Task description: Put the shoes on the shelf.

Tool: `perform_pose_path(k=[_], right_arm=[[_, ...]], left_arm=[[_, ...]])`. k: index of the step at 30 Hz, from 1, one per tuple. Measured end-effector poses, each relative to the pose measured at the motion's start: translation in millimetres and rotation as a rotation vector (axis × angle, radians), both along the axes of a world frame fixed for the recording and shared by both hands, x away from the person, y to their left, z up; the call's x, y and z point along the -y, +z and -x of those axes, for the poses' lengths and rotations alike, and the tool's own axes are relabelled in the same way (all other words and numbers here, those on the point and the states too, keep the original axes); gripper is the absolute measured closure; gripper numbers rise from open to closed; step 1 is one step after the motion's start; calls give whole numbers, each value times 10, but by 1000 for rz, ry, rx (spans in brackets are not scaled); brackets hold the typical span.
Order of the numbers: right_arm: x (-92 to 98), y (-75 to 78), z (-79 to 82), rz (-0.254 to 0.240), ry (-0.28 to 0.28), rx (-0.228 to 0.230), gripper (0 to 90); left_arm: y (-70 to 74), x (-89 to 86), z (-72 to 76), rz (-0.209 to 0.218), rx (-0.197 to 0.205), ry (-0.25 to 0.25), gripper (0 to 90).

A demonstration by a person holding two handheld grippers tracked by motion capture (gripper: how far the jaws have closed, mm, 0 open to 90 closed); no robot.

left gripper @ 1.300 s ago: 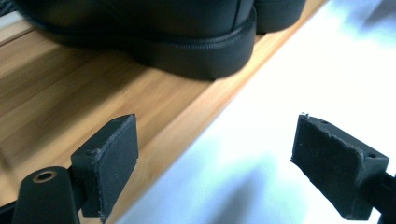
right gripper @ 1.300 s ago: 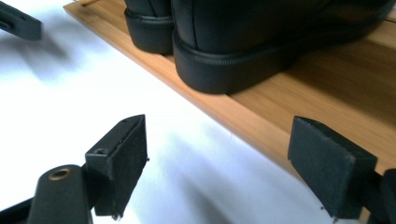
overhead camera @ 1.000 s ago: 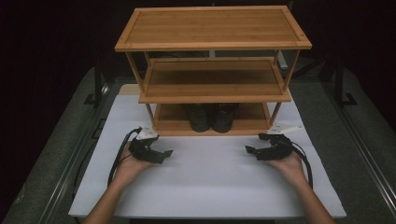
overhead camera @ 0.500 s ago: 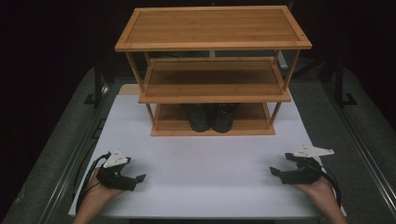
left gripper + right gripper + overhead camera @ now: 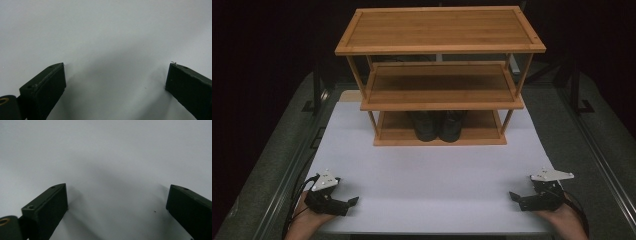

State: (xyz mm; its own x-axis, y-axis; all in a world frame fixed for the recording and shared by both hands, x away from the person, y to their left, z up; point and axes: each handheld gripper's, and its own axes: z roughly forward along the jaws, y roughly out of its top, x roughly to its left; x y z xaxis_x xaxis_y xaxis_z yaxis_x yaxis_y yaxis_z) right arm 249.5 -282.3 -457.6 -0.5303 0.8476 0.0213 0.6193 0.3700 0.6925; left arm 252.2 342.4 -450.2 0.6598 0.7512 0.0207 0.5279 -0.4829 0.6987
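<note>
My left gripper: it sits at the near left corner of the white mat, low over it, tips turned inward toward the middle. Its jaws have just been opening and now stand wide apart with nothing between them.
My right gripper: it sits at the near right corner of the mat, low over it, tips turned inward toward the left one. Its jaws have also just been opening; they are spread wide and hold nothing.
Left gripper view: my two black jaws rise from the bottom corners, far apart, with bare white mat between them and their shadows lying on it.
Right gripper view: the same, two spread black jaws over plain white mat, with a tiny dark speck on the mat near the right-hand jaw.
Shoes: a dark pair stands side by side, touching, in the middle of the bottom shelf of the rack, well away from both grippers.
Rack: a wooden one with three shelves, standing at the far end of the mat; the top and middle shelves are bare.
My hands: each cups its gripper from below at the near edge of the table.
</note>
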Motion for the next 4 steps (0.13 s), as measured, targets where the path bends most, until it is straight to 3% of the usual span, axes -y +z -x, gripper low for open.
perform_pose_path(k=[4], right_arm=[[0, 0, 2, 1, 0, 1, 31]], left_arm=[[-1, 2, 5, -1, 2, 3, 23]])
